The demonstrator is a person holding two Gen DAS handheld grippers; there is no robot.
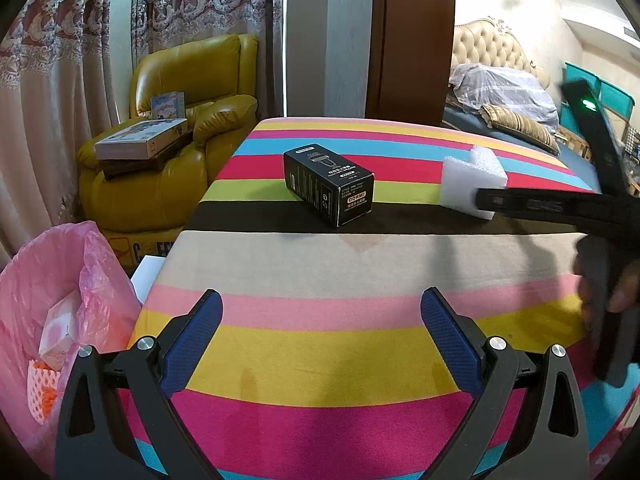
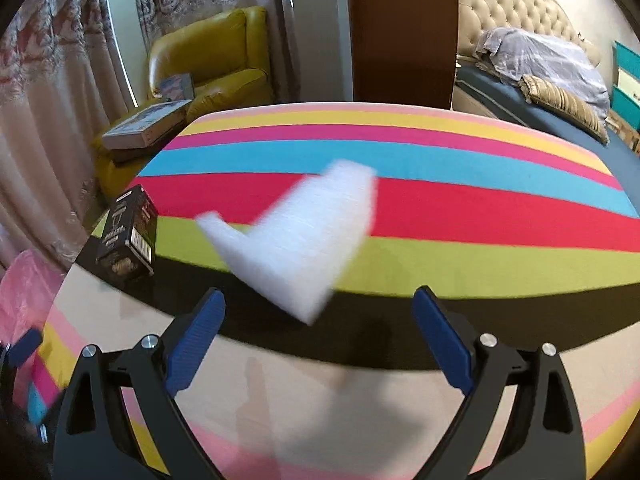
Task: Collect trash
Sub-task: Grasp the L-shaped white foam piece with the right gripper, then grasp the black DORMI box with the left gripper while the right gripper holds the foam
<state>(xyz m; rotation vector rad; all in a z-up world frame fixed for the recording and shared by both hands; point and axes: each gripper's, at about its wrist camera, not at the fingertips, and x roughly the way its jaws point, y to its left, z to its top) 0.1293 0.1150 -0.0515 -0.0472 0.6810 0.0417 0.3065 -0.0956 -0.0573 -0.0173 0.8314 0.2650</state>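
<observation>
Your right claw (image 2: 318,322) is spread wide and holds nothing, its blue pads hanging above the striped cloth (image 2: 460,208) with the white foam piece (image 2: 300,240) just ahead and between them. Your left claw (image 1: 320,332) is also spread and empty, hovering over the near stripes.

That foam lies on the far right part of the table, across the green and black stripes, and looks like a folded or angled slab; it is blurred in the right view, so its exact shape is hard to read. Judge it as very light, soft and springy: it will squash under the pads and could slide or flip away if you nudge it first. Take it across the thick middle of the slab, not the thin pointed tip, and close gently until it gives a little.

Left of it sits the black box (image 1: 330,188), lying on its side near the middle of the table. It is probably stiff cardboard, light, with smooth faces, so grip it across the narrow width.

The pink bin bag (image 1: 48,280) waits past the table's left edge, already holding a small carton
</observation>
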